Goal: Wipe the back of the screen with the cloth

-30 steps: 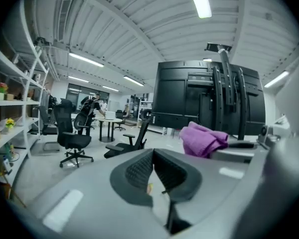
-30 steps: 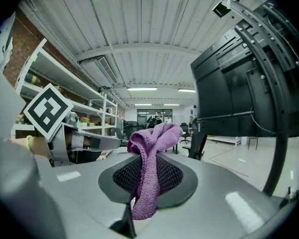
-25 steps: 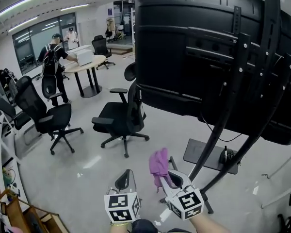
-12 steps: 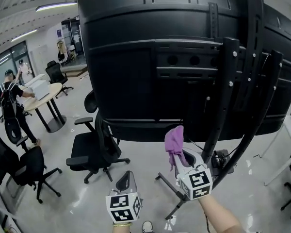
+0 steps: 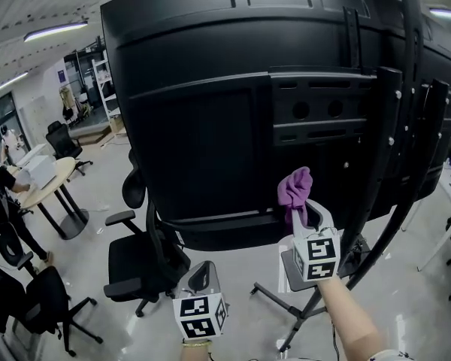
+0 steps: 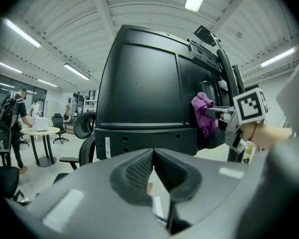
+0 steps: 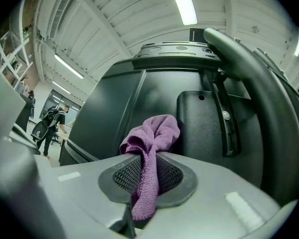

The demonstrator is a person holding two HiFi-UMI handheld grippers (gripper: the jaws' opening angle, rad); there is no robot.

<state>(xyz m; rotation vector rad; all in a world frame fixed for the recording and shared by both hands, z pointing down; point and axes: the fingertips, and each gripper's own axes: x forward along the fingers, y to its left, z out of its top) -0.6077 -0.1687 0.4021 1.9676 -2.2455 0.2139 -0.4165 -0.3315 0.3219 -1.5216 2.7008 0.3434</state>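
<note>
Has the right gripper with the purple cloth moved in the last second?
Yes. The right gripper has risen with the cloth: a second ago the cloth showed below the bottom edge of the screen, now it overlaps the screen's lower back.

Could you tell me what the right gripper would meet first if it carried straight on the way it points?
Probably the back of the screen: the cloth held by the right gripper would touch it first, though the gap is unclear.
</note>
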